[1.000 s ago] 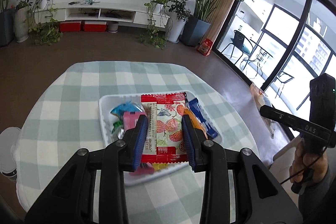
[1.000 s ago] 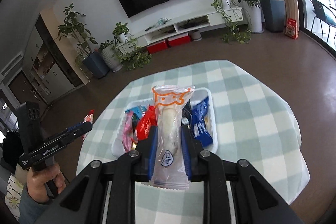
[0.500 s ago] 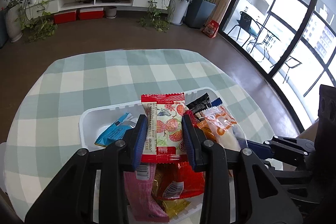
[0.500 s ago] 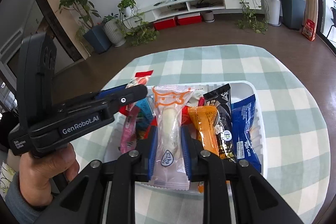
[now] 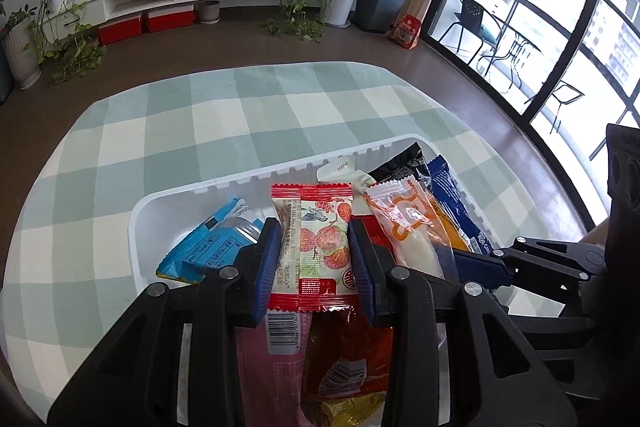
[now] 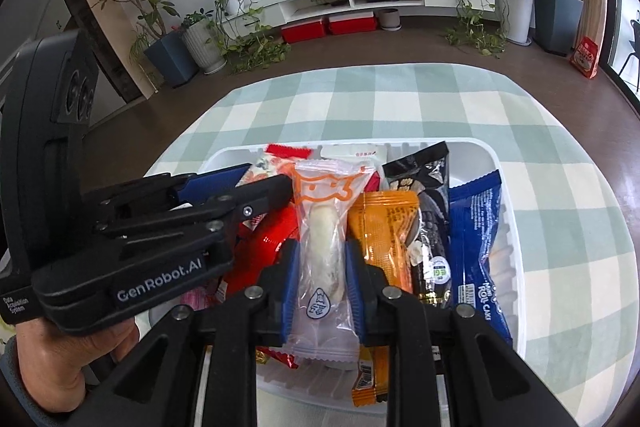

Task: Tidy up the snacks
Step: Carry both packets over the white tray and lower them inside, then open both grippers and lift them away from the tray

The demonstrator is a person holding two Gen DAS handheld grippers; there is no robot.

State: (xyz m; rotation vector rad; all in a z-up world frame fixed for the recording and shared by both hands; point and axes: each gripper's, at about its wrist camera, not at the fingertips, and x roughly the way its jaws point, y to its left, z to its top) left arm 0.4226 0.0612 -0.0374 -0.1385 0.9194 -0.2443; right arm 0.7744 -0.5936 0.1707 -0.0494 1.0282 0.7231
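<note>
Red-edged, the strawberry packet (image 5: 316,251) sits pinched in the jaws of the left gripper (image 5: 314,259) above the white tray (image 5: 140,219), which rests on the checked counter (image 5: 200,123). Best to lower it into the bare patch beside the light blue packet (image 5: 204,251) before letting go.

From the right wrist, the right gripper (image 6: 320,267) pinches a clear packet (image 6: 322,251) over the tray's middle (crowded there); lay it flat alongside the orange packet (image 6: 384,235).
</note>
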